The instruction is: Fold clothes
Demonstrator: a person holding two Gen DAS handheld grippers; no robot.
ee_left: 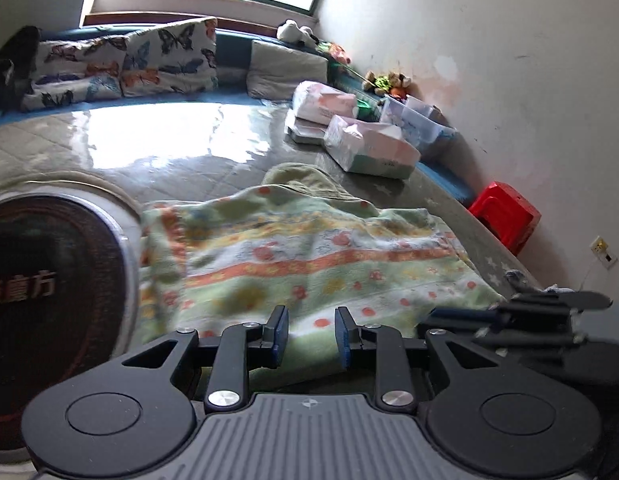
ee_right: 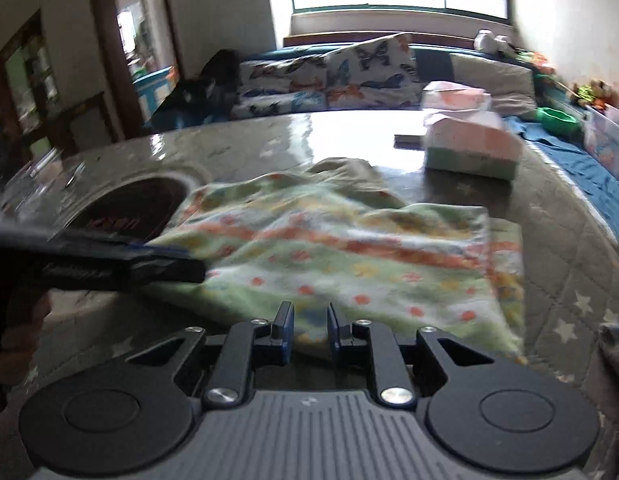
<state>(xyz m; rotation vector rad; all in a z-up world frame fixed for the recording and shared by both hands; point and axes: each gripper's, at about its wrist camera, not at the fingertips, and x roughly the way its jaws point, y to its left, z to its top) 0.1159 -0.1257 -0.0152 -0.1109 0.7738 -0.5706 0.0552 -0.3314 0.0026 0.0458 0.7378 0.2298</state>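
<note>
A green cloth with orange stripes and flower print (ee_left: 309,256) lies rumpled and partly folded on the table; it also shows in the right wrist view (ee_right: 349,248). My left gripper (ee_left: 311,336) is open and empty, just above the cloth's near edge. My right gripper (ee_right: 309,332) is open and empty over the cloth's near edge. The right gripper's fingers show in the left wrist view (ee_left: 549,308) at the cloth's right corner. The left gripper's fingers show in the right wrist view (ee_right: 149,264) at the cloth's left side.
A round dark cooktop set into the table (ee_left: 49,300) sits left of the cloth. Tissue packs (ee_left: 369,148) lie at the back right. Butterfly cushions (ee_left: 121,64) line the bench under the window. A red stool (ee_left: 505,216) stands by the wall.
</note>
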